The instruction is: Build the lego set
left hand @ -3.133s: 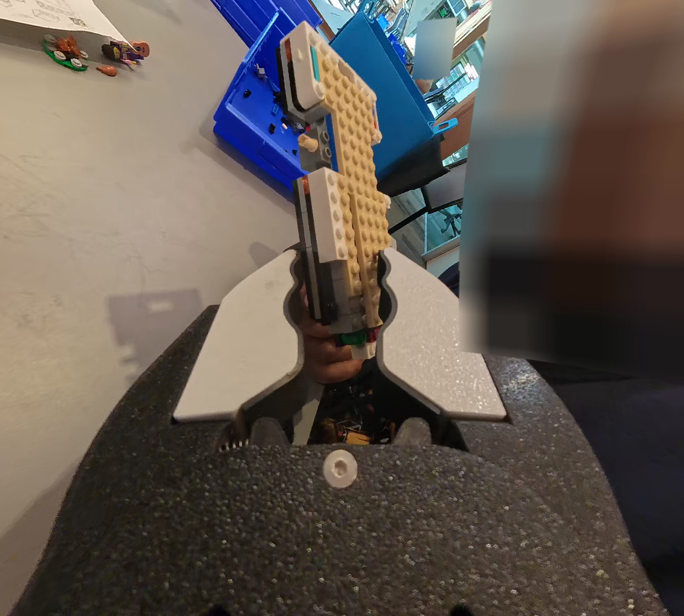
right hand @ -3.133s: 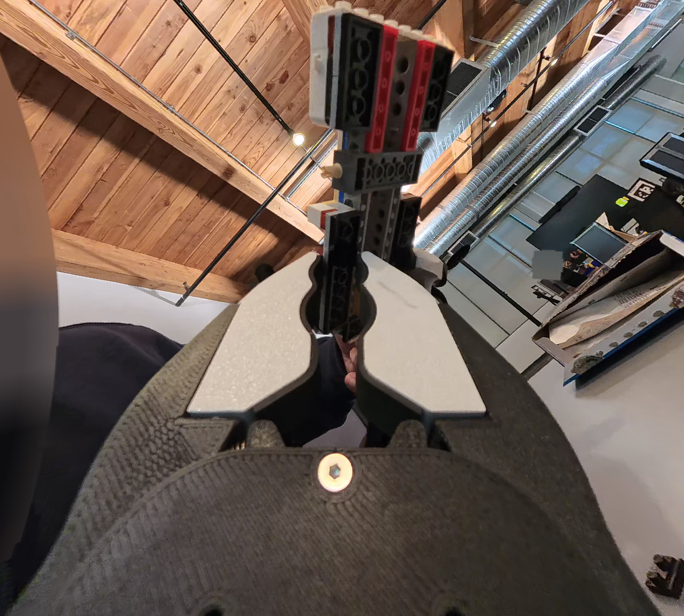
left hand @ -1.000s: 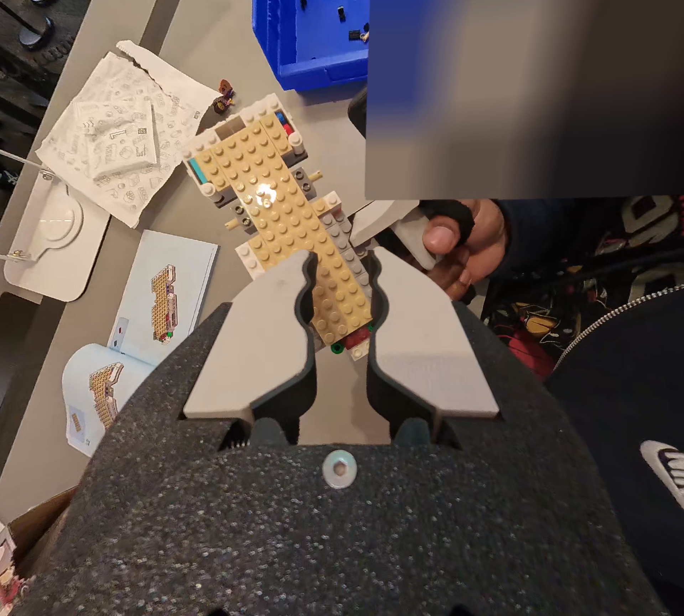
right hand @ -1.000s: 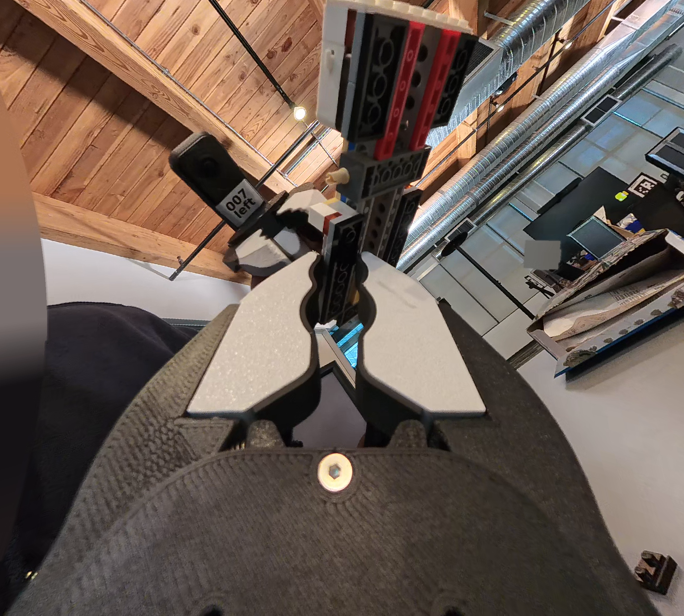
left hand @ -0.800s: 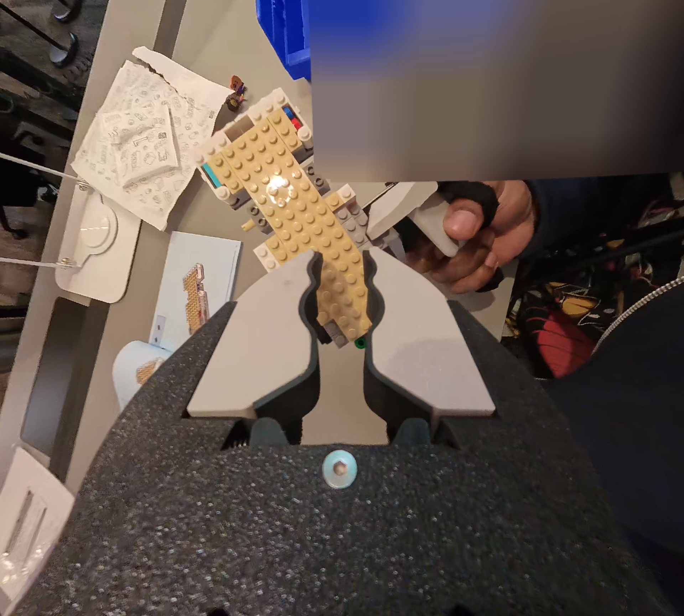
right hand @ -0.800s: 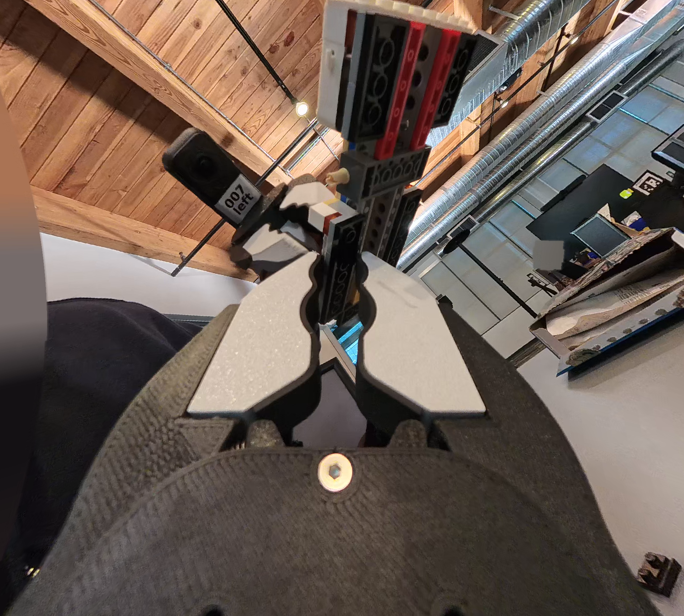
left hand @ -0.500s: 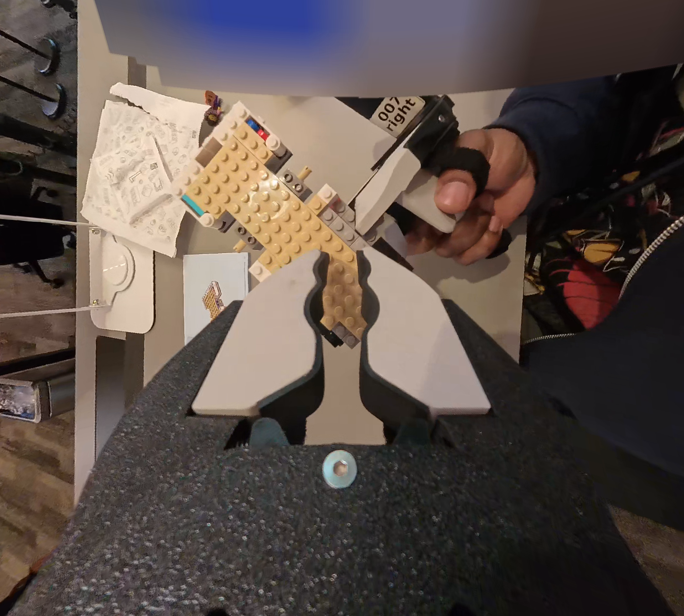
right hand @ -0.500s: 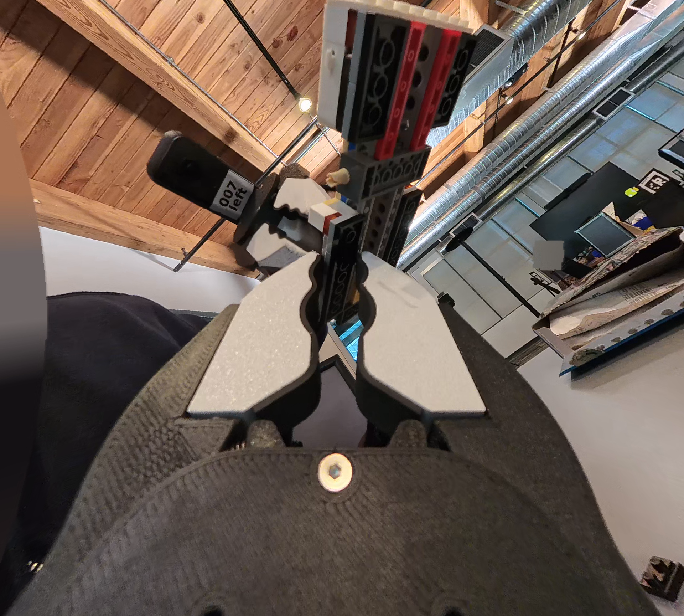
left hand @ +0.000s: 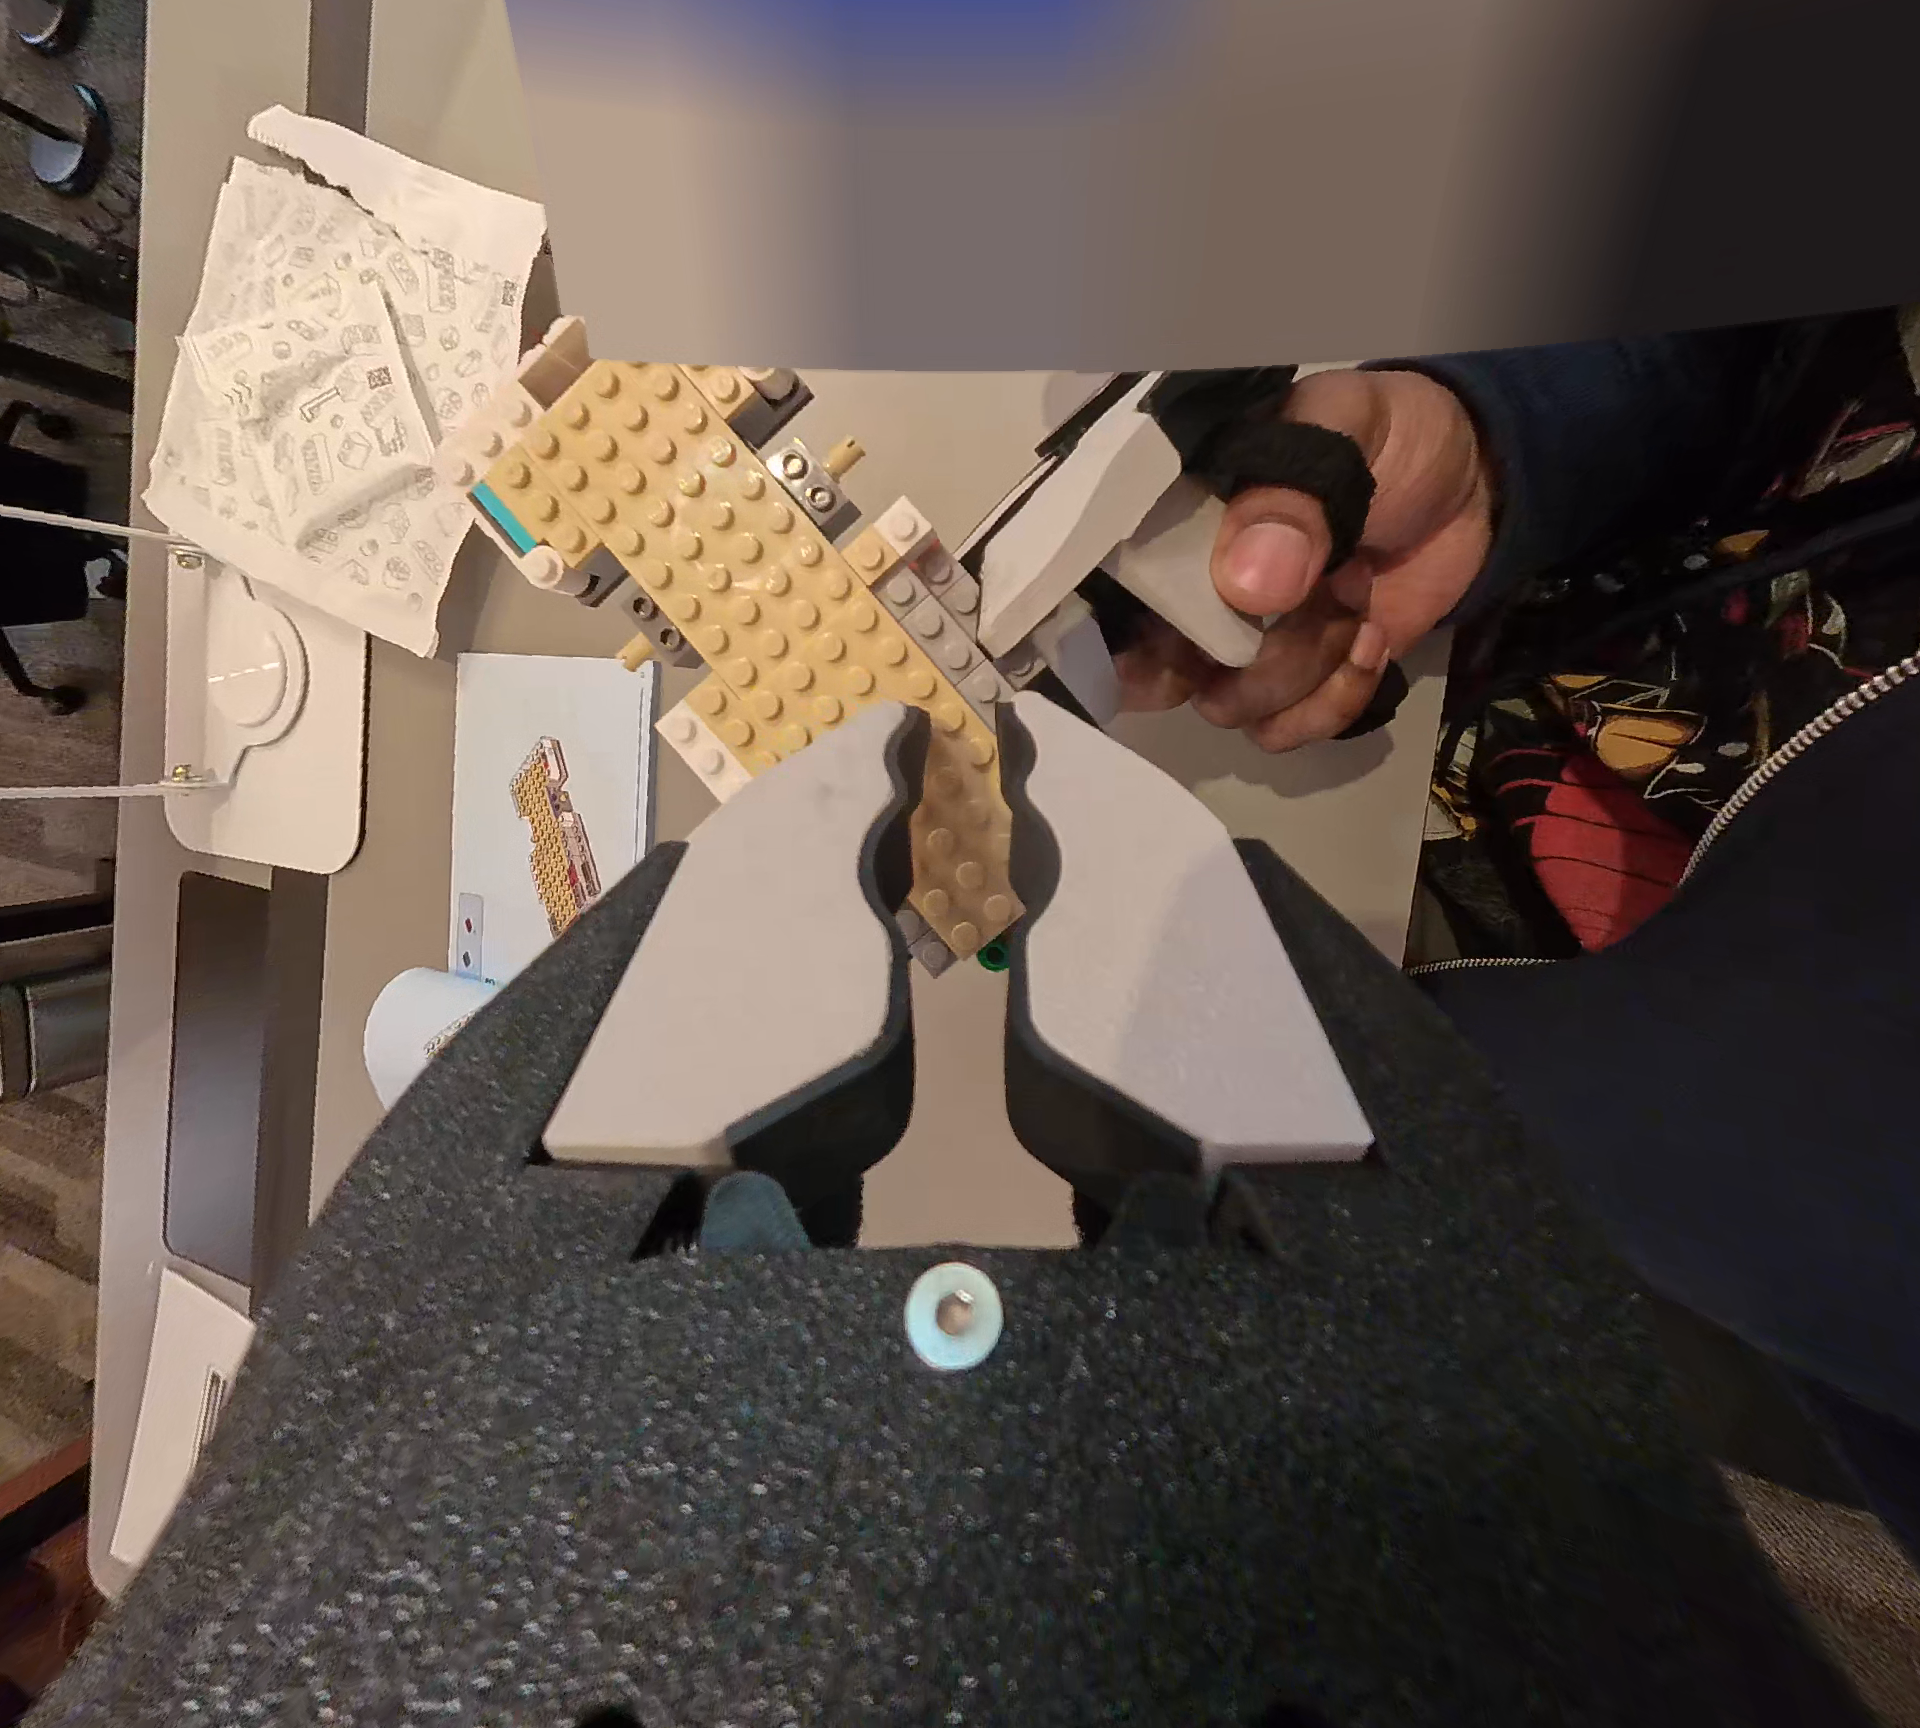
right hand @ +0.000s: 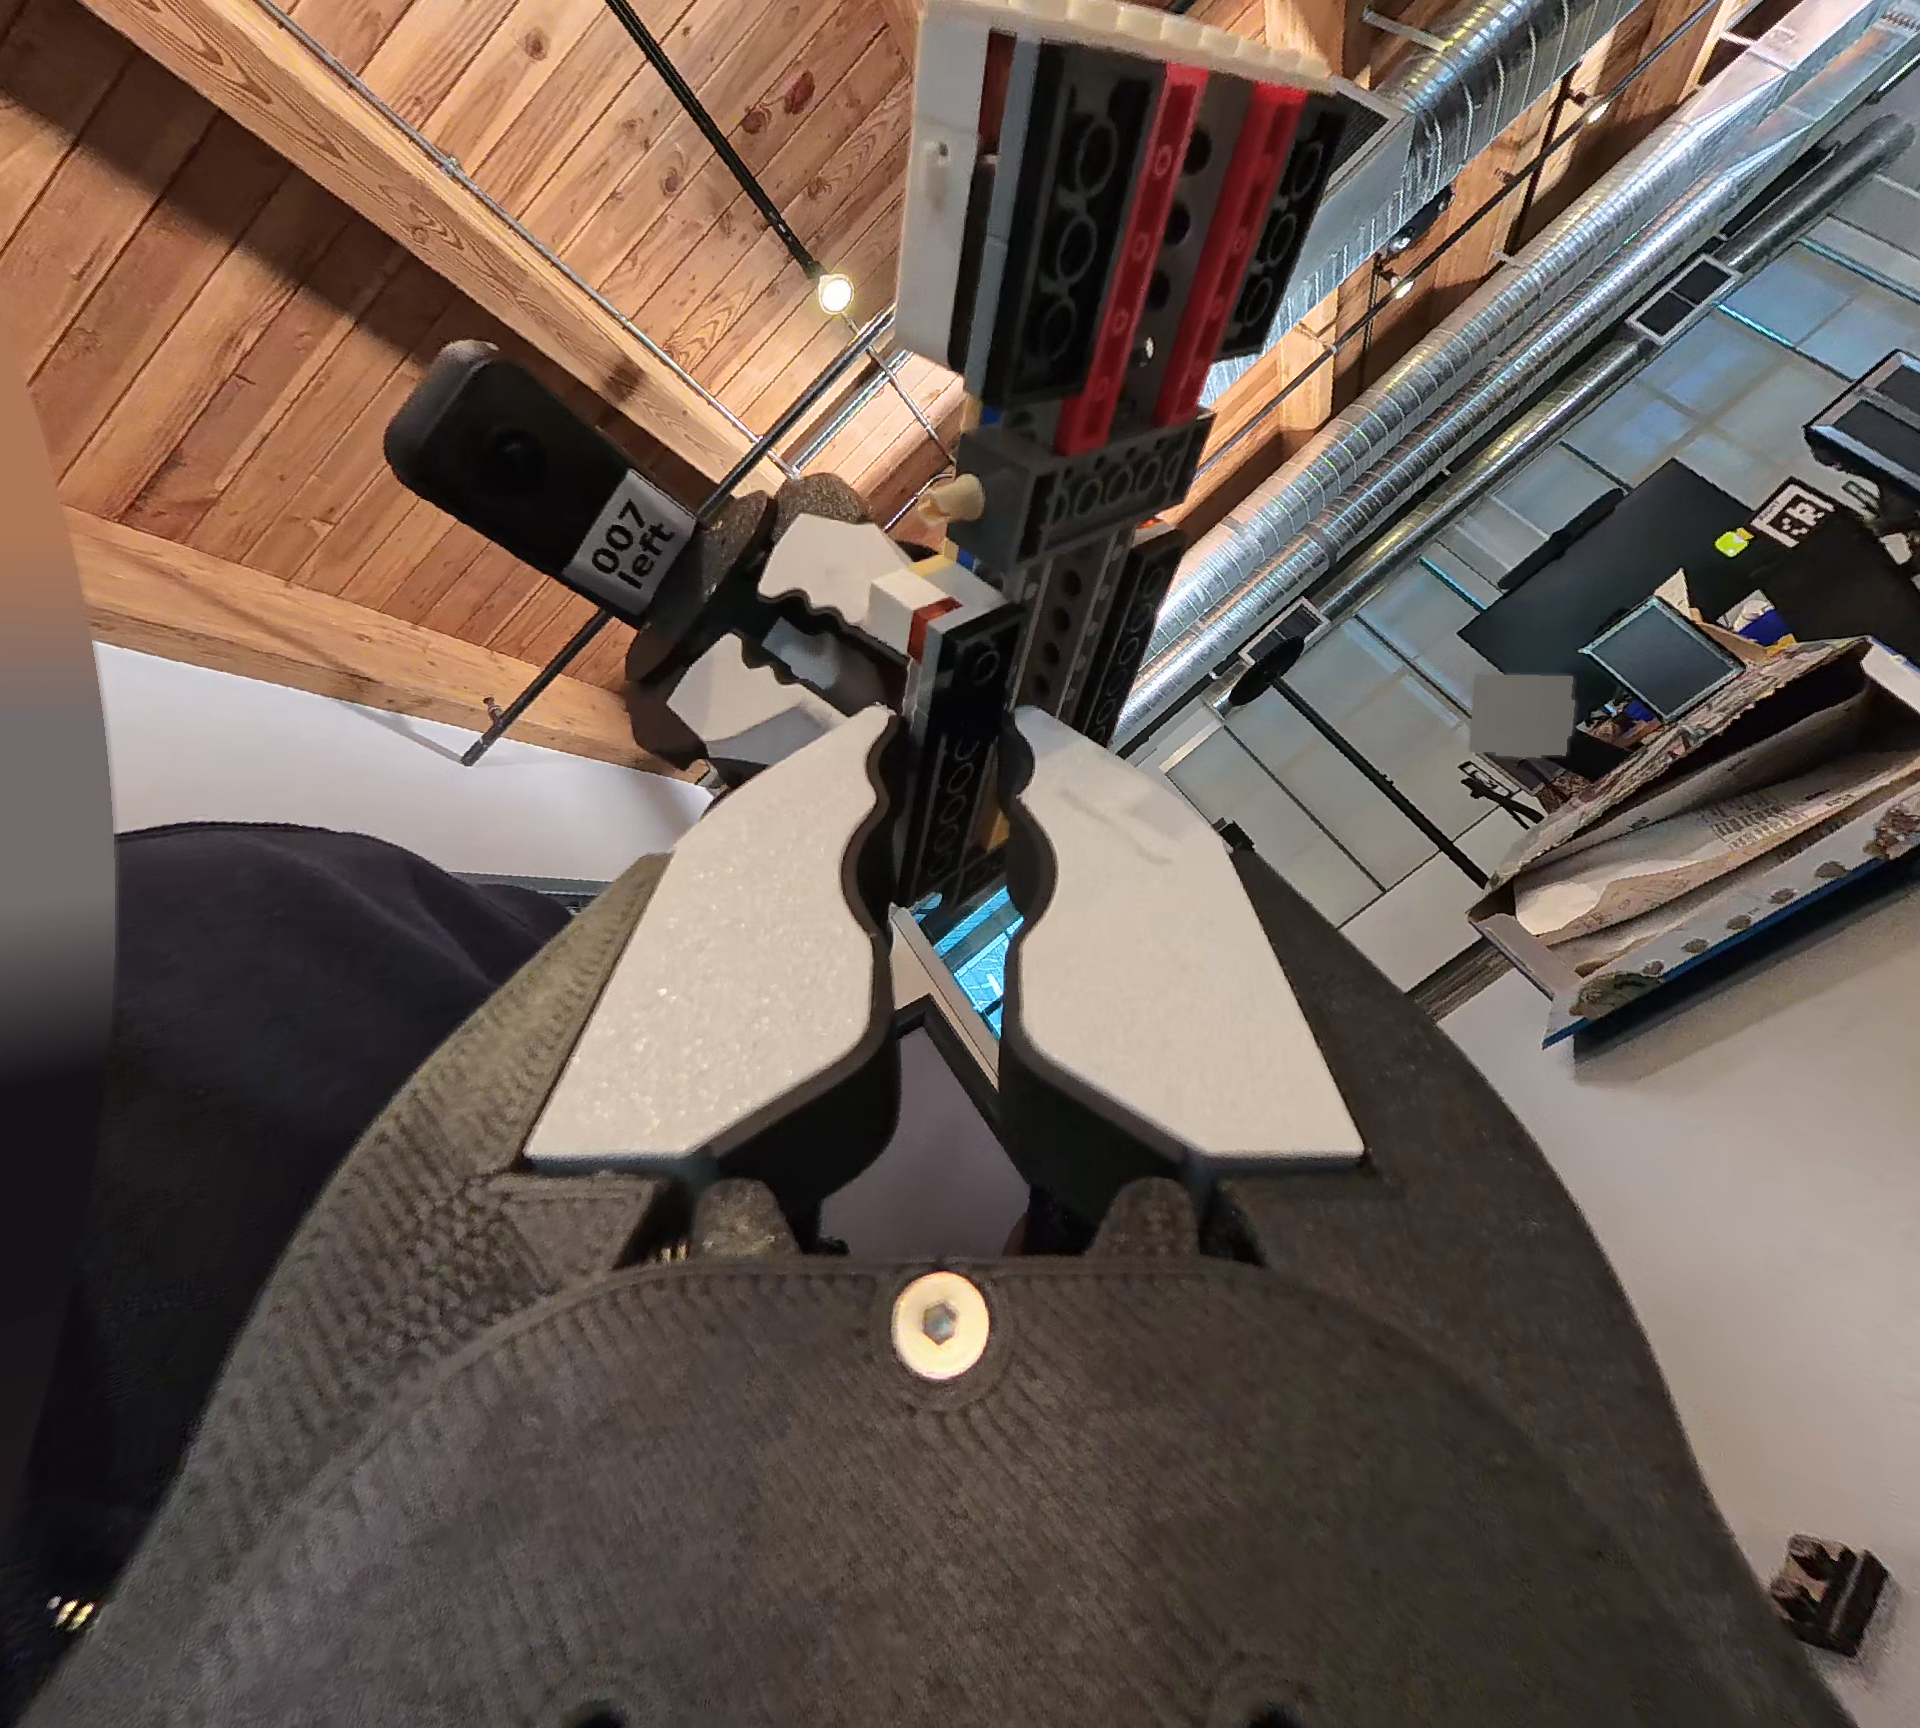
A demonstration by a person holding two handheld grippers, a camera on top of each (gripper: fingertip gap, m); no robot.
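Note:
A brick model (left hand: 727, 556) with a tan studded top, grey and white edges and a teal tile is held in the air between both grippers. My left gripper (left hand: 961, 722) looks down on it, and its fingers are closed on the narrow tan tail. My right gripper (left hand: 1081, 525), held by a hand, grips the model's grey edge from the right. In the right wrist view my right gripper (right hand: 951, 733) is shut on the model's black underside (right hand: 1122, 224), which has red strips and points up toward the ceiling. The left gripper (right hand: 821, 639) meets the model at its white corner.
Below lie a grey table (left hand: 1247, 826), a torn white printed paper bag (left hand: 322, 369), an instruction booklet (left hand: 551, 795) and a white plastic piece (left hand: 260, 691). A person's dark jacket fills the right side. A cardboard box (right hand: 1714, 868) and a small dark brick piece (right hand: 1829, 1590) are on the table. My two grippers' fingertips are within a few centimetres of each other.
My left gripper left its earlier hold, swung round above the model's studded top and narrowed its jaws onto the tan tail. My right gripper kept its grip and stayed nearly still.

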